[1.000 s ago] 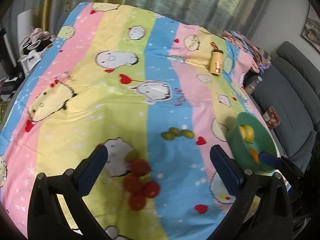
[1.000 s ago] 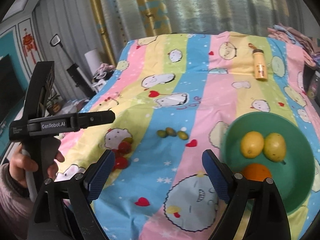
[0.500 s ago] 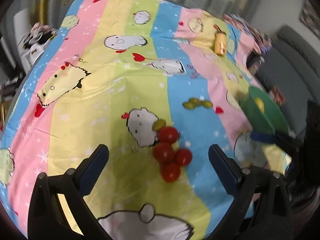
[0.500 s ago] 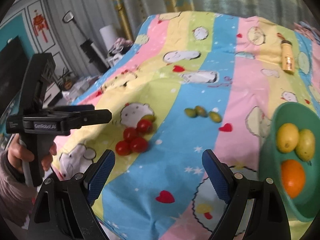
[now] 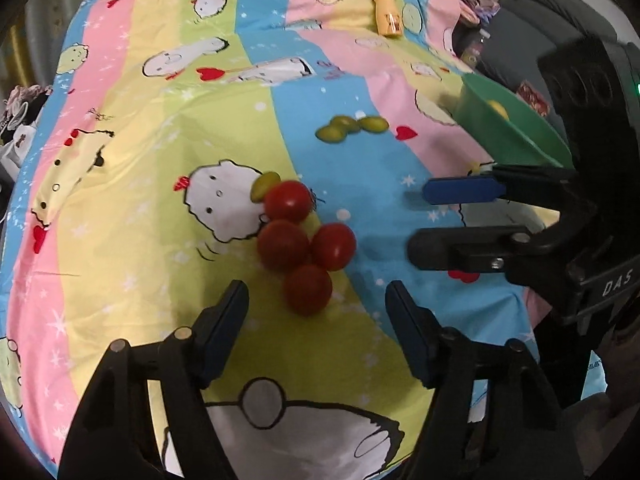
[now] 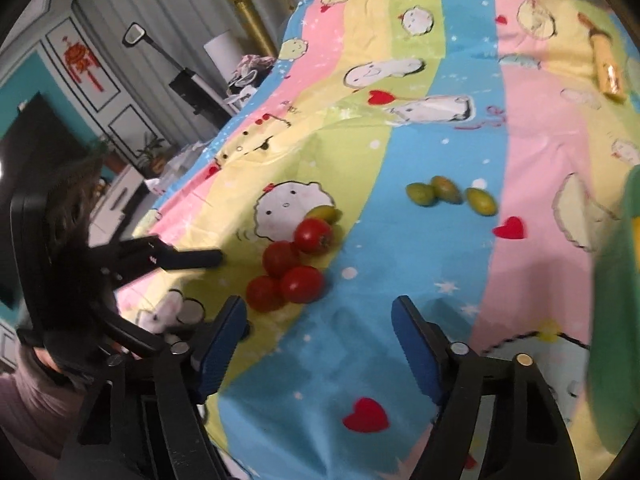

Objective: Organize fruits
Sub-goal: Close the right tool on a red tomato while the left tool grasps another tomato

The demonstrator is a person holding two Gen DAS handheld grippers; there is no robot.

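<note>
Four red tomatoes [image 5: 305, 240] lie bunched on the striped cloth [image 5: 120, 240], and since a second ago the left gripper [image 5: 316, 308] has dropped toward them and rolled, so the nearest tomato, which then sat far ahead of the fingers, now lies just beyond the tips and in line with the gap; its jaws are closing but stand well apart, with no pad touching fruit; the right gripper [image 6: 320, 332] has swung away from the green bowl [image 6: 616, 320] and come down beside the same cluster, its jaws narrowing too, with only bare cloth between them and the tomatoes just off its left fingertip; I judge that the tomatoes are the next fruit to be gathered, the left gripper being the better placed, and that a pick is about to start rather than under way; a small green fruit [image 5: 265, 185] touches the farthest tomato, and three more green fruits [image 5: 352, 127] lie apart, toward the bowl; the left view shows the bowl's inside with one yellow fruit [image 5: 498, 108] and the right gripper from the side, hovering over the blue stripe; the right view cuts the bowl to a blurred rim, but shows the hand [image 6: 44, 360] behind the left gripper and the room beyond; a yellow bottle [image 5: 387, 18] lies at the far end in both.
</note>
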